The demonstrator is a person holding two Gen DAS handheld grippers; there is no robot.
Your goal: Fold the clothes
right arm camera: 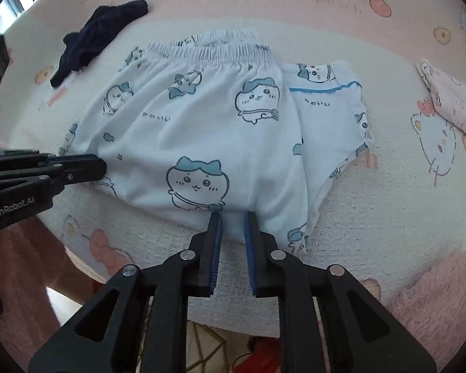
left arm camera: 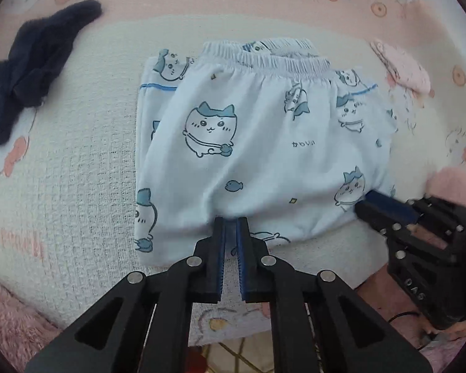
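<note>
Pale-blue cat-print pyjama shorts (left arm camera: 258, 143) lying partly folded on cloth-covered surface (left arm camera: 87, 161), waistband at far side, long axis running crosswise to both finger pairs. Left gripper (left arm camera: 231, 220) narrowly parted at near hem; right gripper (right arm camera: 233, 216) likewise, wider. Fabric apparently between tips, though pinch not confirmed.

— What carries our things here?

— We see a bed covered by a pink-and-cream sheet printed with cartoon cats (left arm camera: 77, 161).

— And what do we find lying directly on it?

— In the middle, the pale blue folded pyjama shorts with cat prints (left arm camera: 258, 143), elastic waistband on the far side. Far left we have a crumpled dark navy fuzzy garment (left arm camera: 37, 65), and far right a small folded pink printed cloth (right arm camera: 453, 105), both well apart from the shorts.
</note>
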